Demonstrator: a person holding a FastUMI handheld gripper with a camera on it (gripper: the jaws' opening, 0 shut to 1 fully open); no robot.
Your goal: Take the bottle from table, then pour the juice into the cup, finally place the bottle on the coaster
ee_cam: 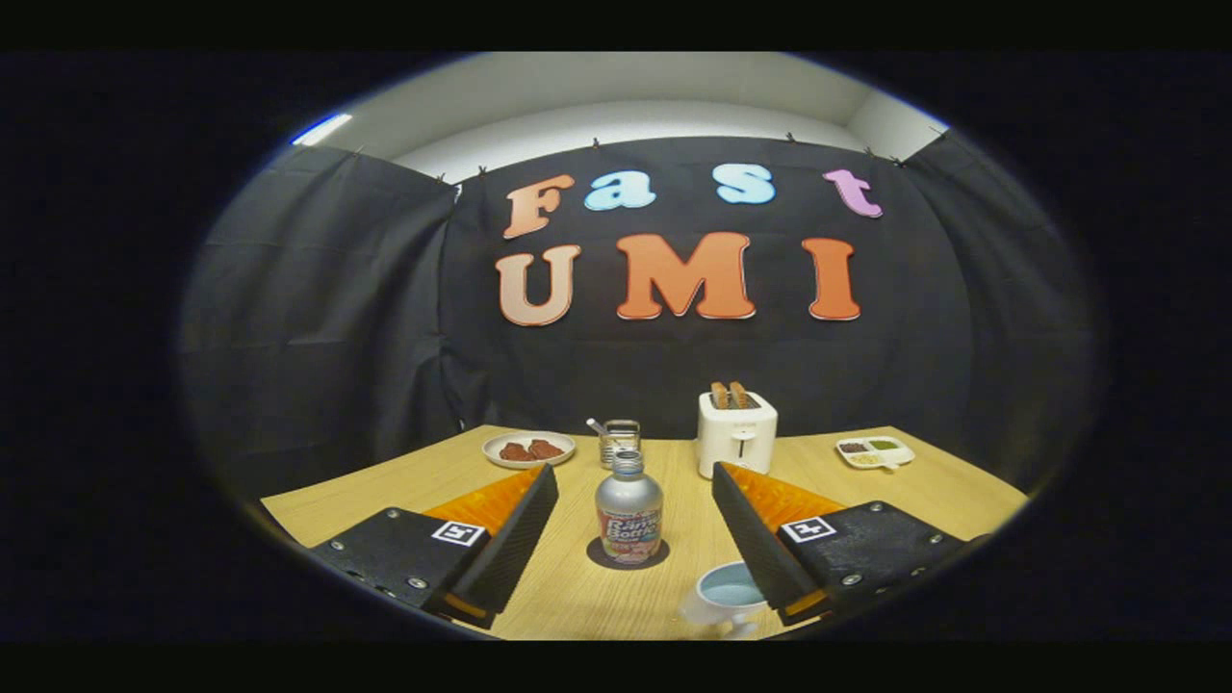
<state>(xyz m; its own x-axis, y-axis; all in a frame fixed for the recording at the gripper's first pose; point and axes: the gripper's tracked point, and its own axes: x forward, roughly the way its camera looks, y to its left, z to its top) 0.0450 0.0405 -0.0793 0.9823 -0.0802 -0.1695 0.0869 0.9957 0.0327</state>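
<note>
- The hand-held gripper (635,481) is released, its two fingers spread wide apart over the near part of the desk (924,491), pressing on nothing.
- The bottle (628,508) stands upright between the fingers and a little ahead of them, touching neither one.
- It is a silver metal bottle with a screw cap, and it stands on a dark round coaster (628,556) that shows around its base.
- A colourful label wraps the bottle's lower half; it carries dark lettering, but the words are too small and blurred to make out.
- The cup (724,597), pale with a light blue inside, stands near and to the right of the bottle, just beside the inner edge of the right finger, which covers part of it.
- Each finger's housing carries a small square black-and-white marker on its top.
- Far on the desk, a white toaster (735,433) stands upright with two brown slices sticking out of its slots.
- Left of the toaster is a small metal mug (619,441) with a utensil handle leaning out of it.
- Farther left lies a round plate (528,449) with brown pieces of food on it.
- At the far right sits a small white divided dish (874,451) holding dark and greenish fillings in separate compartments.
</note>
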